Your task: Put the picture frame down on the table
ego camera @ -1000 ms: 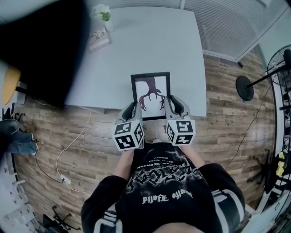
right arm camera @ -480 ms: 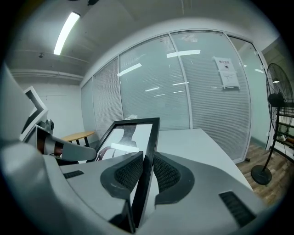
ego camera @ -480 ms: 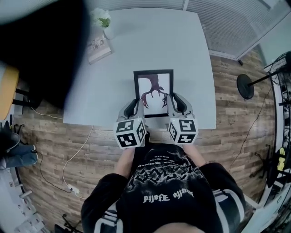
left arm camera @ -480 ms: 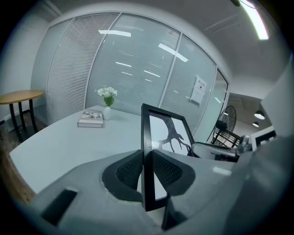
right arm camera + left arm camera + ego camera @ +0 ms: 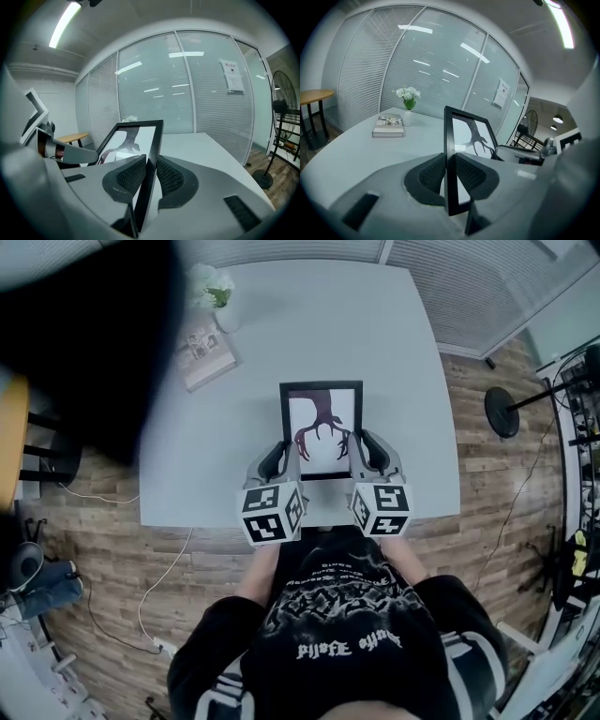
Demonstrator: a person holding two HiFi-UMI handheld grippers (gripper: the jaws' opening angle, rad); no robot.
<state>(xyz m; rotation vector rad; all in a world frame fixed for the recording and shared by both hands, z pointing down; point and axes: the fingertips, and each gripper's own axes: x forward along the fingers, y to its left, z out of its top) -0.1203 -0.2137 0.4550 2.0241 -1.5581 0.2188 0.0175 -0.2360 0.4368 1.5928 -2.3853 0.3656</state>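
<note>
Overhead, the head view shows a person in a black printed shirt [image 5: 328, 615] at the near edge of a pale grey worktop [image 5: 309, 324], with one tool in each hand. The frame [image 5: 322, 427] hangs between the two tools over the near part of the worktop, its picture side facing up toward the camera. It has a black border around a white sheet with a dark, branching, antler-like figure. Its near short edge lies close to the worktop's near edge. Whether the frame touches the worktop cannot be told from any view.

Left tool [image 5: 284, 454]: closed on the frame's left long edge, near the near corner. In the left gripper view the black border stands edge-on between the two ribbed pads [image 5: 433, 174], which press on it from either side.

Right tool [image 5: 361, 448]: closed on the frame's right long edge, opposite the left tool. In the right gripper view the border again runs between the pads [image 5: 169, 178], both in contact with it, and the frame leans slightly to the left in that picture.

Far left on the worktop, well apart from the frame, lies a book [image 5: 208, 351]. Just beyond it is a small white vase of pale flowers [image 5: 214, 292]. Both also appear in the left gripper view, in front of a glass partition with blinds [image 5: 417, 65].

Off the worktop, a fan stand [image 5: 503, 411] rests on the wood floor [image 5: 94, 521] at right. A round wooden table [image 5: 314, 96] stands at left.
</note>
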